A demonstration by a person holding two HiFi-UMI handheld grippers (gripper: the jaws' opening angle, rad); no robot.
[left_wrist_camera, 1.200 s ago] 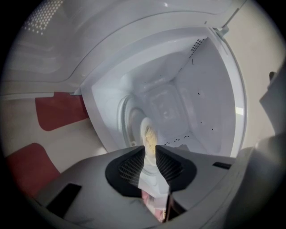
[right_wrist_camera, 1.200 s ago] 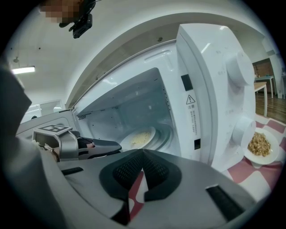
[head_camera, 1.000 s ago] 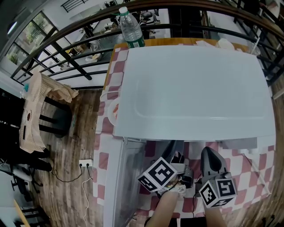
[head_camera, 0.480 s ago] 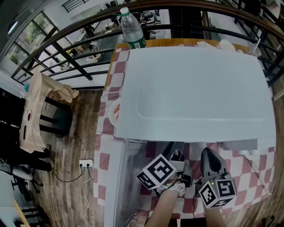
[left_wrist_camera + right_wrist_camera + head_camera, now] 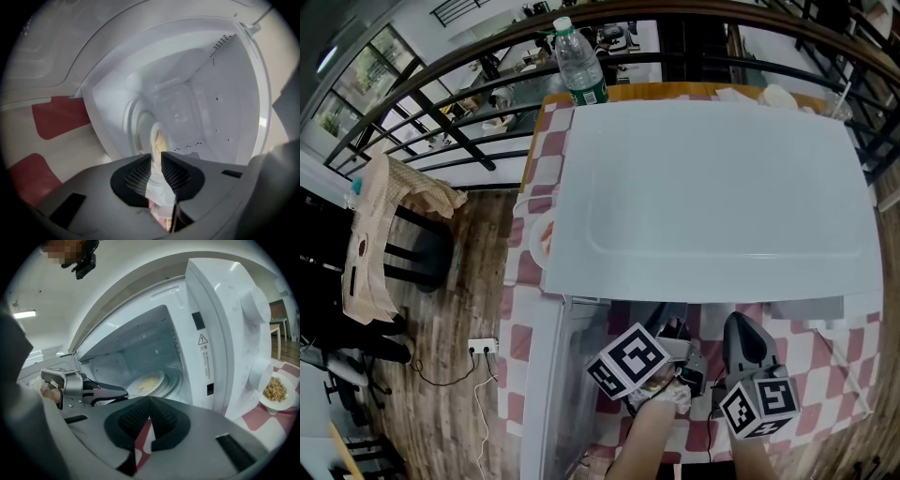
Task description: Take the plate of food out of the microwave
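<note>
Gripping the plate rim inside the microwave point(image 5: 712, 187) is the step shown. At left, the left gripper point(image 5: 156, 158) is reached into the open cavity. Its jaws are closing on the near rim of the plate point(image 5: 157, 137), which is seen edge-on and fills the gap between the pads. The plate, with food on it, is seated on the turntable point(image 5: 135, 125). At right, the right gripper point(image 5: 150, 403) is held clenched and empty, near the opening, over the checked cloth point(image 5: 825, 366). A second dish point(image 5: 276, 391) of food is seen beyond the control knobs. For a sound lift, the rim should be taken deep between the pads, the plate kept level, raised clear of the turntable, and drawn straight out through the opening.
</note>
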